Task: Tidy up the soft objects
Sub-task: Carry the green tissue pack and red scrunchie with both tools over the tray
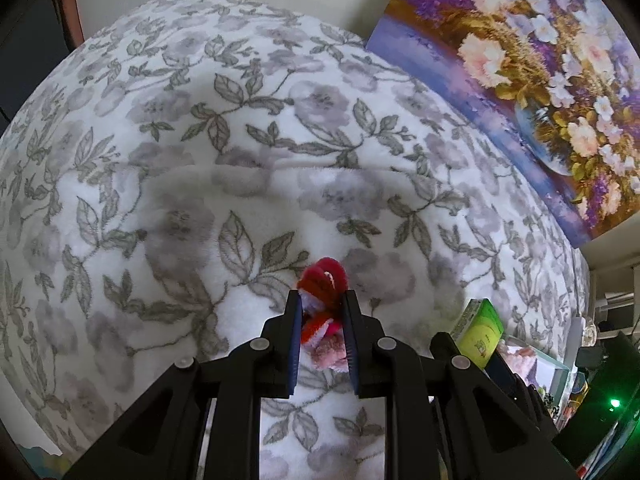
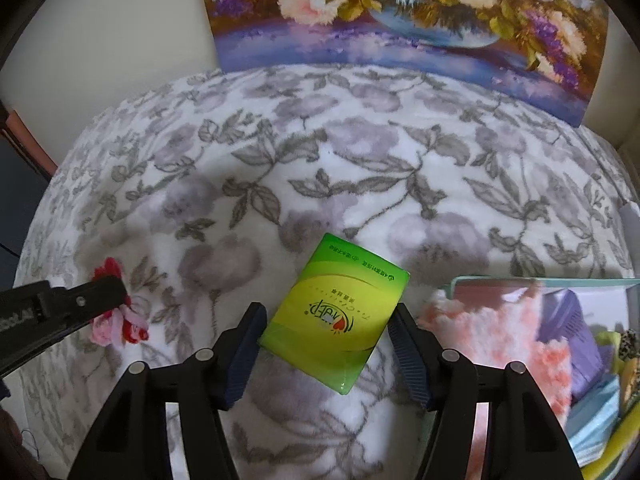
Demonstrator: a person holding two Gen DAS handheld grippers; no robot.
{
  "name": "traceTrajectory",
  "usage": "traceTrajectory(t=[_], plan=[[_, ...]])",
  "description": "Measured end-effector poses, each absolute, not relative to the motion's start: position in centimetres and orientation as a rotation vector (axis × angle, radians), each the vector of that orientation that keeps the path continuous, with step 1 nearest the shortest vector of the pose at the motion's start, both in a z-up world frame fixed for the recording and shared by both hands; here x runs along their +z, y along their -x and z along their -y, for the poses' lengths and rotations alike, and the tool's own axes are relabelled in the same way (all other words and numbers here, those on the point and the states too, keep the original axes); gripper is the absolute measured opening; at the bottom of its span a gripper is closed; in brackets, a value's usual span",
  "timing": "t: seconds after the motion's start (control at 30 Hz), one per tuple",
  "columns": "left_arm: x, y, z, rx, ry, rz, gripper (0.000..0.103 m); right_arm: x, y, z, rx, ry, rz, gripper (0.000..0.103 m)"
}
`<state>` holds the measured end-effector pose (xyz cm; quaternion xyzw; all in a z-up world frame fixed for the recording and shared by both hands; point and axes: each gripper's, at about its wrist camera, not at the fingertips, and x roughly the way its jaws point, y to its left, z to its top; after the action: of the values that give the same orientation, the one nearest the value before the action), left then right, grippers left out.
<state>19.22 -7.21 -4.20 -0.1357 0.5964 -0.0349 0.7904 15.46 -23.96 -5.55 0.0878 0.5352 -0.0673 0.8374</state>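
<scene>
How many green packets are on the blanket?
1. The green packet lies on the flowered blanket, between the right gripper's open fingers, left of the box. Others may be hidden.

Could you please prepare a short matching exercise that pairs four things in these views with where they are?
1. red and pink yarn toy
2. green tissue pack
3. flower painting
4. fluffy pink item

a. propped against the wall
b. on the blanket between the open right tongs
c. in the bin at right
d. clamped in the left tongs

Pairs: 1-d, 2-b, 3-a, 4-c
</scene>
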Motion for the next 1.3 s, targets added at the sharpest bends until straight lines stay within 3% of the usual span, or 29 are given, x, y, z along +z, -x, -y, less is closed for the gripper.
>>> traceTrajectory(t=[0.6, 1.3], plan=[[1.0, -13.3, 9.5, -0.210, 0.201, -1.182, 0.020, 0.8, -6.8, 24.7, -0.171, -0.169, -1.069, 0.066], [1.7, -8.0, 14.7, -0.306, 0.073, -1.159, 0.020, 1.3, -0.7, 29.8, -0.267, -0.245, -1.088, 0.066]])
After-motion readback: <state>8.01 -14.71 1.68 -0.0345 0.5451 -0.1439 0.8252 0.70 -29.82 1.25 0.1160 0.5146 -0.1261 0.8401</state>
